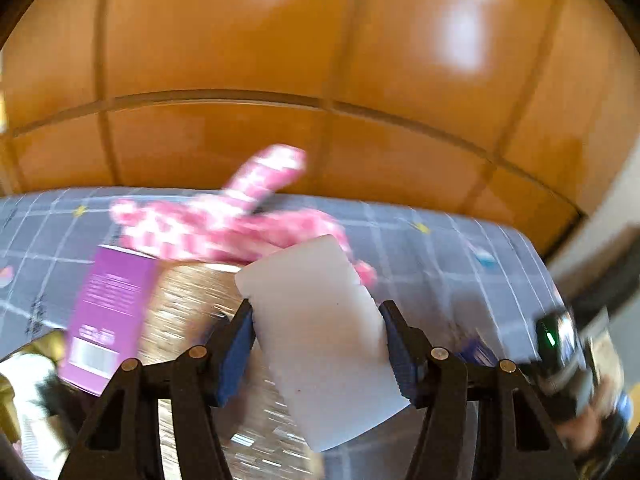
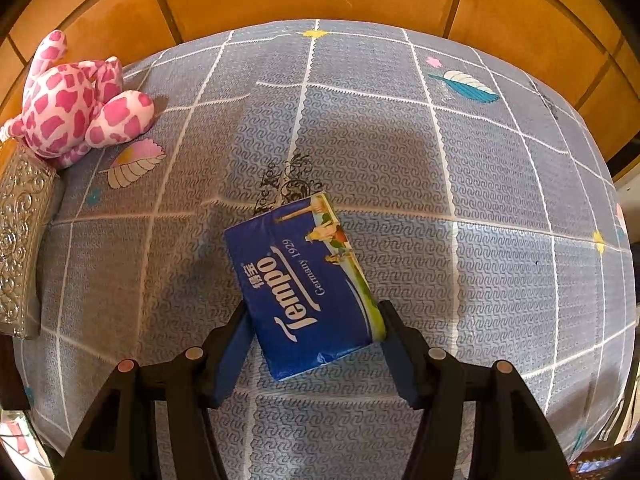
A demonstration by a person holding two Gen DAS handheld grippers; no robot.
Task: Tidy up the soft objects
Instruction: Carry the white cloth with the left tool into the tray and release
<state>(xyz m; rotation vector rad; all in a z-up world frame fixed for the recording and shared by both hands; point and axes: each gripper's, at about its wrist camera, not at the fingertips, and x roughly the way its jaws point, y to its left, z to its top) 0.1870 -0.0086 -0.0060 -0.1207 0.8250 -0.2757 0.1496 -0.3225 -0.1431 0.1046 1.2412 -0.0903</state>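
Left gripper [image 1: 316, 344] fingers clamped on white foam block [image 1: 320, 320], right gripper [image 2: 316, 344] fingers on blue tissue pack [image 2: 304, 284].

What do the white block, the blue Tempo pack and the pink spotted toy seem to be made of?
White block: probably foam sponge, with a matt, faintly pitted face. Blue Tempo pack: glossy printed plastic film, creased at its corners, likely over tissues. Pink spotted toy: stuffed fabric, with rounded limbs and a soft nap.

Glossy tissue pack [image 2: 306, 284], matt foam block [image 1: 320, 320]
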